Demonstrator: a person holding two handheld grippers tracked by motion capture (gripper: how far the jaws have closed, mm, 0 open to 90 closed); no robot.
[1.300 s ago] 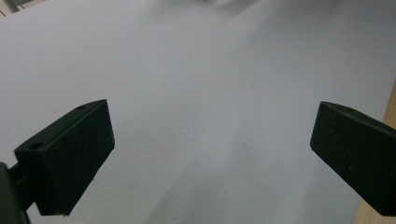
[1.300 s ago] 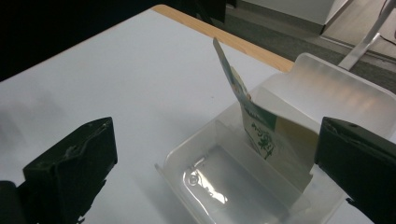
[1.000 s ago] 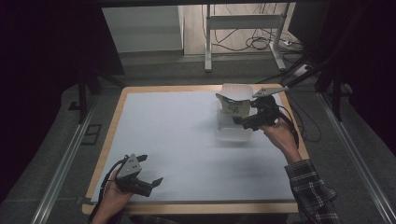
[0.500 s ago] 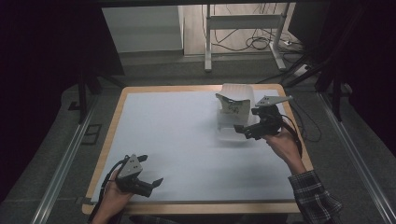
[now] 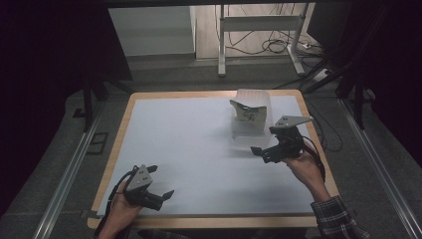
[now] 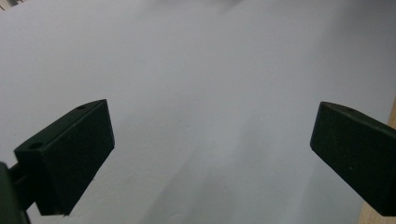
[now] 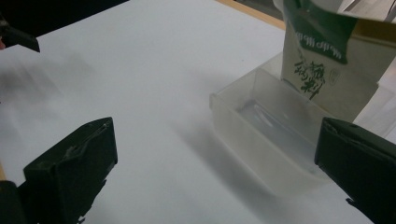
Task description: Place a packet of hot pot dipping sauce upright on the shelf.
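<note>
A clear plastic box (image 5: pixel 244 139) sits at the table's far right, with an opened paper carton (image 5: pixel 247 113) printed in green standing upright in its far end. My right gripper (image 5: pixel 263 144) hovers just at the near right of the box, open and holding nothing. In the right gripper view the box (image 7: pixel 261 149) and the carton (image 7: pixel 327 70) lie ahead between the wide-apart jaws of the right gripper (image 7: pixel 215 182). My left gripper (image 5: pixel 160 182) rests open near the front left edge, with bare white table between its jaws in the left gripper view (image 6: pixel 210 158).
The white tabletop (image 5: pixel 189 144) has a wooden rim (image 5: pixel 114 144). Beyond the far edge are a metal stand (image 5: pixel 259 30) and cables on the floor. A wood edge (image 6: pixel 376 214) shows at the left gripper view's lower right.
My right gripper has drawn back from the carton toward the near side of the table, leaving the carton standing in the box. The left gripper has stayed put.
</note>
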